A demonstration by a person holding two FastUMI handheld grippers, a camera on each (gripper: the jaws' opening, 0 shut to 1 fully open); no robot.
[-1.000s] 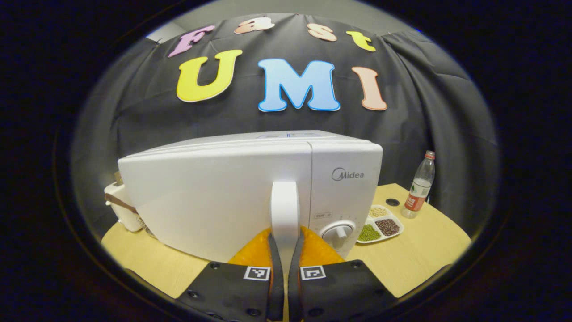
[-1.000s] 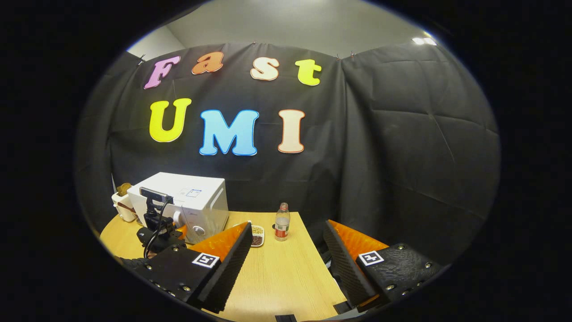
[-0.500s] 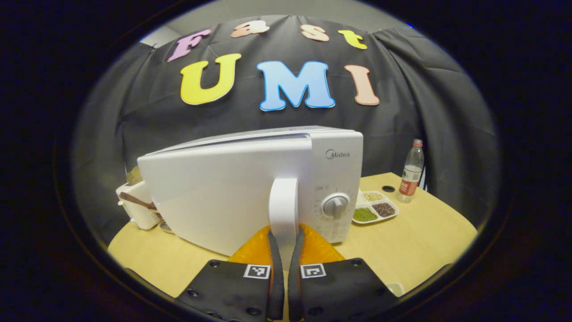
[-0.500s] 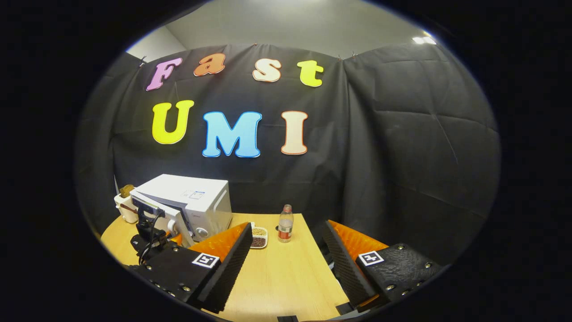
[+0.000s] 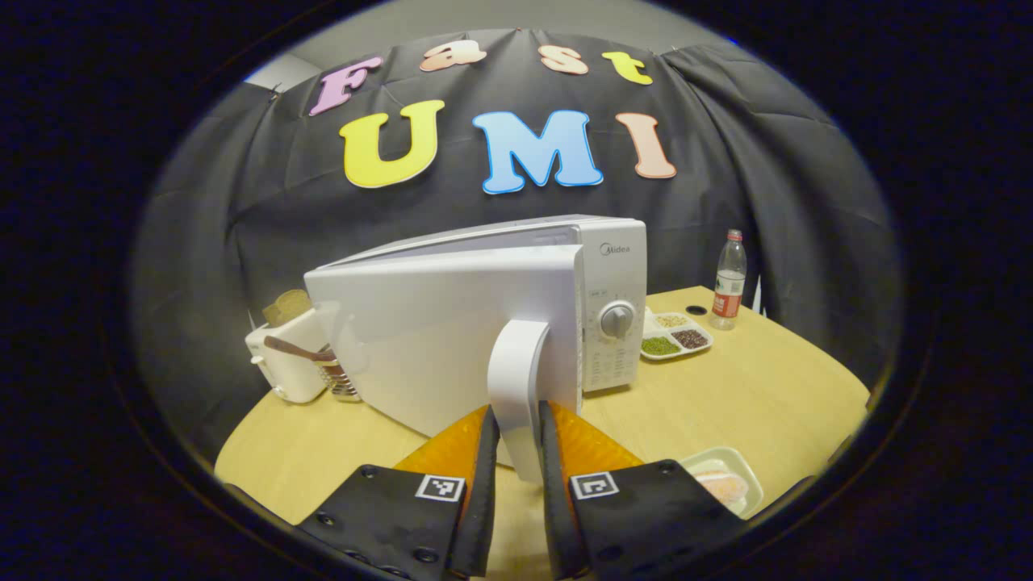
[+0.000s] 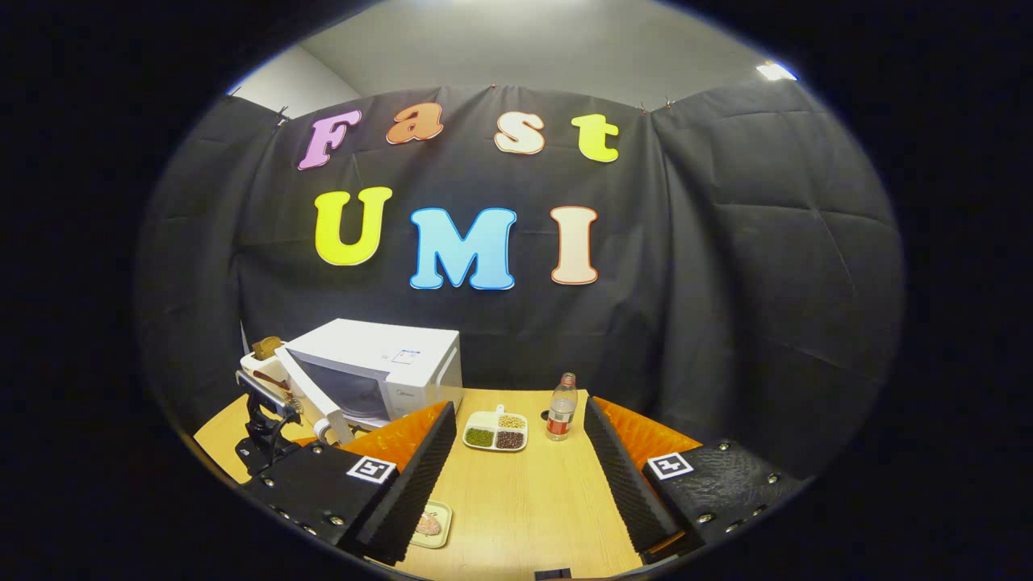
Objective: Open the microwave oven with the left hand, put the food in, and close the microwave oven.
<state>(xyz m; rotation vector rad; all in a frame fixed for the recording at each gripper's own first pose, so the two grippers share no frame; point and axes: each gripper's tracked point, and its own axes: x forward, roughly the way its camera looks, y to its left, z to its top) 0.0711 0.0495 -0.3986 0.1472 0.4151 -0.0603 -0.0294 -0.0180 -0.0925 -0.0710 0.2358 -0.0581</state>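
While your left gripper [image 5: 516,476] clamps the upright door handle [image 5: 516,379], the microwave [image 5: 609,282] door stands partly open. Your right gripper [image 6: 516,476] hangs wide and empty; the food tray [image 6: 430,524] lies just below-left of it, nearest that hand.

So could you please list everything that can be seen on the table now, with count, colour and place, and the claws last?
microwave oven: one, white, back middle of the table, door partly open
door handle: one, white, on the door's free edge
toaster: one, white, left of the oven
divided dish: one, white, holding green, brown and pale grains, right of the oven
bottle: one, clear with red label, behind the dish
food tray: one, pale, front of the table
table: one, light wood
left claw: one, shut on the door handle
right claw: one, open, above the table
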